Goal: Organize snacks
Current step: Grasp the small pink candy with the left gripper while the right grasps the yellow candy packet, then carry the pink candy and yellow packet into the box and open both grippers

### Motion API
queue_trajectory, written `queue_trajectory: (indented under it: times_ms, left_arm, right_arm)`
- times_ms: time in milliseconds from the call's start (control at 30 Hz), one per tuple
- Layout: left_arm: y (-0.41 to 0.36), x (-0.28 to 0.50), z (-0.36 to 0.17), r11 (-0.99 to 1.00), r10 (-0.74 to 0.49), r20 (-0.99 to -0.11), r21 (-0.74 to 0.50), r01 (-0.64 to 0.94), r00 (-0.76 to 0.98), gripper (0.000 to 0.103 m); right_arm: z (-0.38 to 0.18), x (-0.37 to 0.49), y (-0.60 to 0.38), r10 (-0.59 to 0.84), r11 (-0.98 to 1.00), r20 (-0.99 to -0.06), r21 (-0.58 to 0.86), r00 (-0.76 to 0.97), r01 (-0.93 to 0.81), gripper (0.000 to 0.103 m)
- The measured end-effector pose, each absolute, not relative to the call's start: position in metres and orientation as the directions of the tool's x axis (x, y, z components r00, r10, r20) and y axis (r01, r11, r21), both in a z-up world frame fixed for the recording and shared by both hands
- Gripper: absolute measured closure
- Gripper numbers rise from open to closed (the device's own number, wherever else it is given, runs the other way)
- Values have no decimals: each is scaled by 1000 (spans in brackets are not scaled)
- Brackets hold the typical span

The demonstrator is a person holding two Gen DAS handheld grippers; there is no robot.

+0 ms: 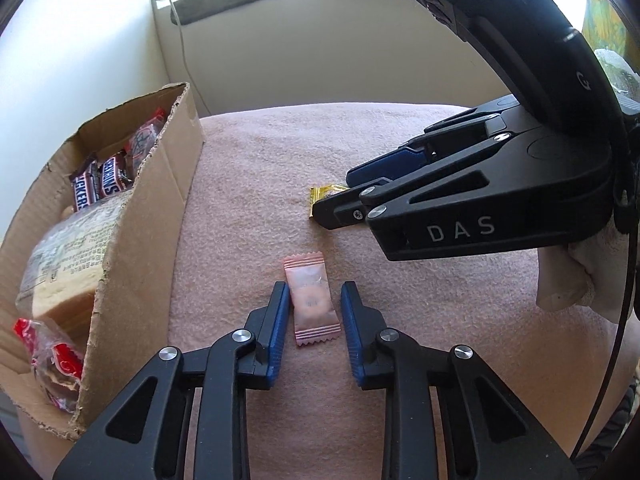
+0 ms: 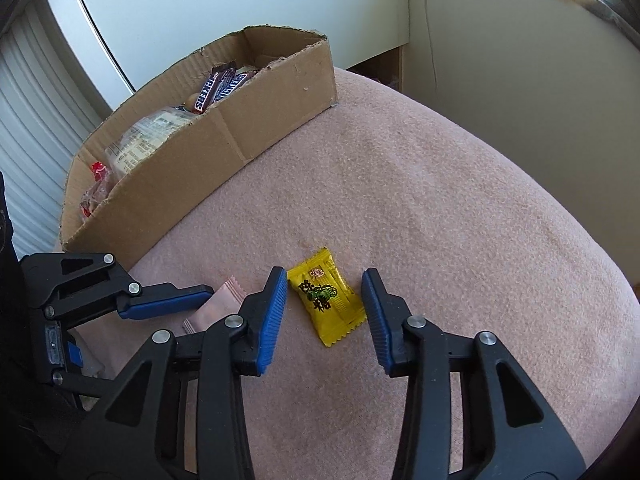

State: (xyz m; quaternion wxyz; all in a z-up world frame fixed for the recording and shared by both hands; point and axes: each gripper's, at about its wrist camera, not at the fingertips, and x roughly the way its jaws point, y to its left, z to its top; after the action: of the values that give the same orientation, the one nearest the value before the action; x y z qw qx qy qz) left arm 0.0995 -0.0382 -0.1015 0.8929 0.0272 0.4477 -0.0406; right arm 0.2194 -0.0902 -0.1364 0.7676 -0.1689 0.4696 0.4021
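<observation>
You've got a pink fleecy blanket [image 2: 460, 208] as your surface, with a cardboard box [image 2: 240, 136] at its edge, plus a yellow candy [image 2: 326, 298] and pink candy [image 1: 314, 300] lying loose.

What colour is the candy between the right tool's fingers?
Yellow, with green and dark print; the candy shows best in the right wrist view.

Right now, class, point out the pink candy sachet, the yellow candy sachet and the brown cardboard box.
Pink candy sachet [image 1: 313, 300]: left wrist view, wrapper middle.
Yellow candy sachet [image 2: 326, 296]: right wrist view, printed face.
Brown cardboard box [image 2: 224, 148]: right wrist view, near wall.
</observation>
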Motion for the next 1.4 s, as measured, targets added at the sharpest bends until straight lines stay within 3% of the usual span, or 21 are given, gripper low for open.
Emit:
queue_trajectory:
  times_ms: [200, 367, 633, 1033, 1400]
  left_arm:
    - [-40, 97, -104, 993, -48, -798, 28, 118, 601, 84]
    - [-35, 98, -106, 993, -65, -794, 7, 116, 604, 84]
    - [-21, 92, -99, 992, -113, -778, -56, 111, 619, 84]
    - [-3, 71, -62, 988, -155, -700, -105, 114, 697, 84]
    - [65, 76, -18, 985, -107, -597, -171, 4, 795, 84]
  right_arm:
    - [-136, 216, -92, 417, 645, -863, 58, 287, -762, 77]
    - [-134, 215, -107, 420, 678, -858, 78, 297, -731, 79]
    - [-125, 212, -135, 467, 730, -830, 167, 305, -662, 79]
    - [-94, 199, -151, 495, 756, -793, 191, 356, -626, 79]
    - [-57, 181, -118, 549, 734, -746, 215, 376, -644, 79]
